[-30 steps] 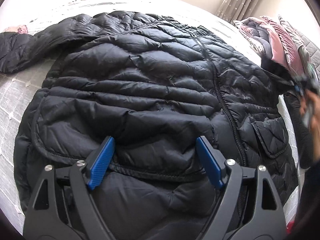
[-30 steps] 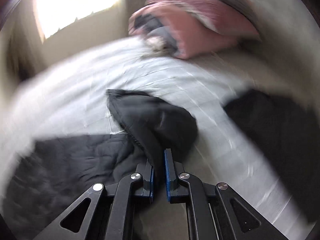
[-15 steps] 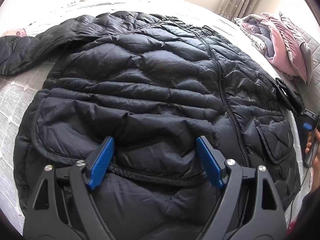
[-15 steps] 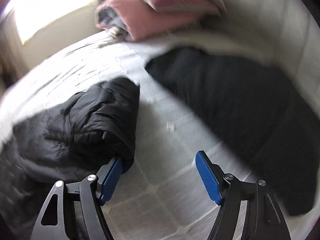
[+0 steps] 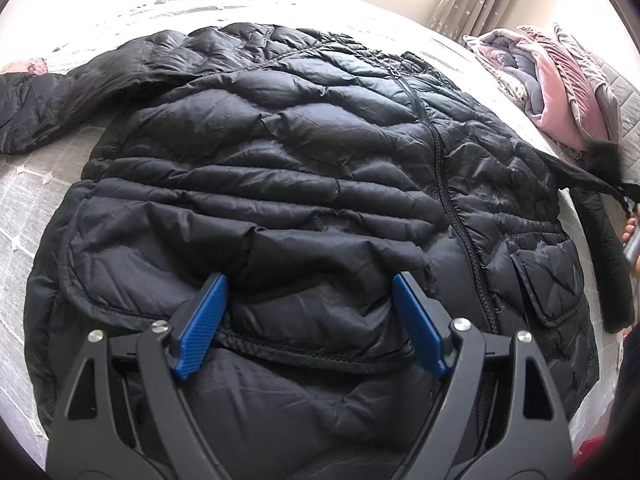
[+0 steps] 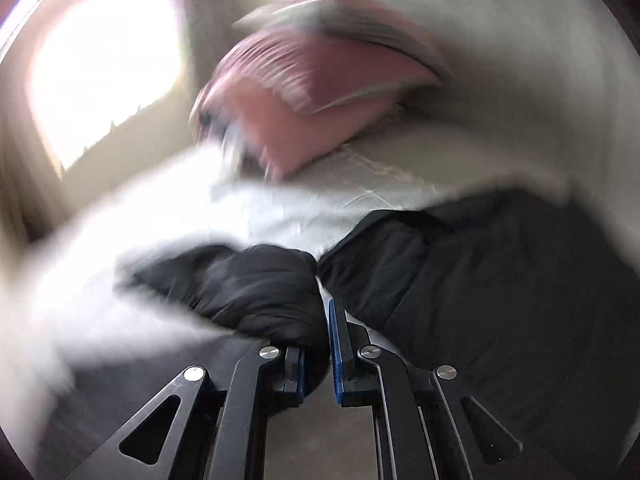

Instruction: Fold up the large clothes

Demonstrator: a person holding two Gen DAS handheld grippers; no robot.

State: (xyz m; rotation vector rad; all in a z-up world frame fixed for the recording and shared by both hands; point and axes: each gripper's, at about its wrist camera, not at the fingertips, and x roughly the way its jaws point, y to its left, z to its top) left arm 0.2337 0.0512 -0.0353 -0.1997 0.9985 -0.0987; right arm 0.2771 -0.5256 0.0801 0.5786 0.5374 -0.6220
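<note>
Jacket [image 5: 280,168], black and quilted, lies front-up on the bed [image 5: 24,208], zipper running down right of its middle, and it is my landmark for everything else. My left gripper [image 5: 308,320] hangs over the jacket's hem with its blue pads set wide apart; the puffy fabric lies between them, but I cannot tell whether the pads press it. One sleeve stretches flat off the jacket's upper left onto the pale quilted cover. There is open bedding along the jacket's left edge and beyond its collar. Past the jacket's right shoulder sits a pile of pink and grey bedding [image 5: 556,80], near the bed's edge. At the jacket's right side, its other sleeve [image 6: 256,292] is pulled taut and lifted off the cover, its cuff bunched in my right gripper [image 6: 320,344], whose jaws are closing and nipping the dark fabric between the blue pads. That view is badly blurred; dark cloth fills the space right of the sleeve, and pale sheet shows behind it.
</note>
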